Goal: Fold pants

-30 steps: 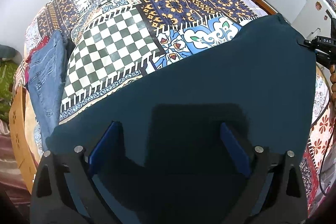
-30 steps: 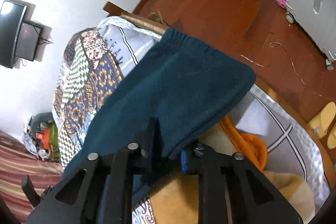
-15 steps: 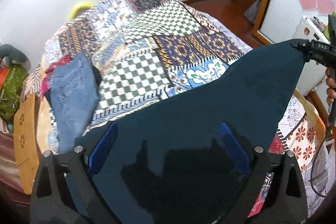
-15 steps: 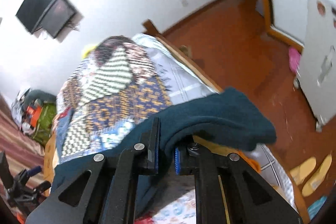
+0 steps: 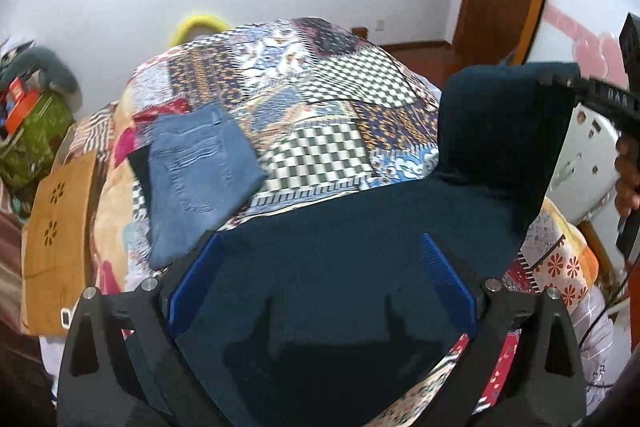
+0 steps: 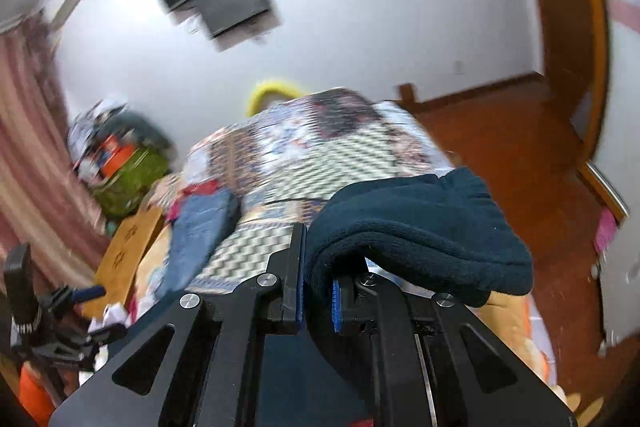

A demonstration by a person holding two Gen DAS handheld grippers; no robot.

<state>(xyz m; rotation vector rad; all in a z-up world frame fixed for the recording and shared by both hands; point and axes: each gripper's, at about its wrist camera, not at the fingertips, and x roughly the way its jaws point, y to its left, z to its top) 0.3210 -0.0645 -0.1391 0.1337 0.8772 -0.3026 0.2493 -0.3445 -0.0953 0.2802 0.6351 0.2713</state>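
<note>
Dark teal pants (image 5: pixel 340 267) lie across the near side of the patchwork quilt (image 5: pixel 320 99). My right gripper (image 6: pixel 318 261) is shut on a thick edge of the pants (image 6: pixel 420 227), which bulges over its right finger. In the left wrist view that gripper (image 5: pixel 560 81) holds the far right corner high, so the cloth hangs in a raised flap, with a hand (image 5: pixel 628 163) behind it. My left gripper (image 5: pixel 320 287) stands open, its blue pads (image 5: pixel 192 283) wide apart with the teal cloth spread between them.
Folded blue jeans (image 5: pixel 196 179) rest on the quilt's left side. A tan wooden board (image 5: pixel 56 227) and a green bag (image 5: pixel 28 143) flank the bed on the left. A white cabinet (image 5: pixel 588 163) stands at the right. Wooden floor (image 6: pixel 500 147) lies beyond.
Both grippers have risen. The right one rolled and carried the pants' corner up off the bed into a hanging flap. The wall and screens have come into view.
</note>
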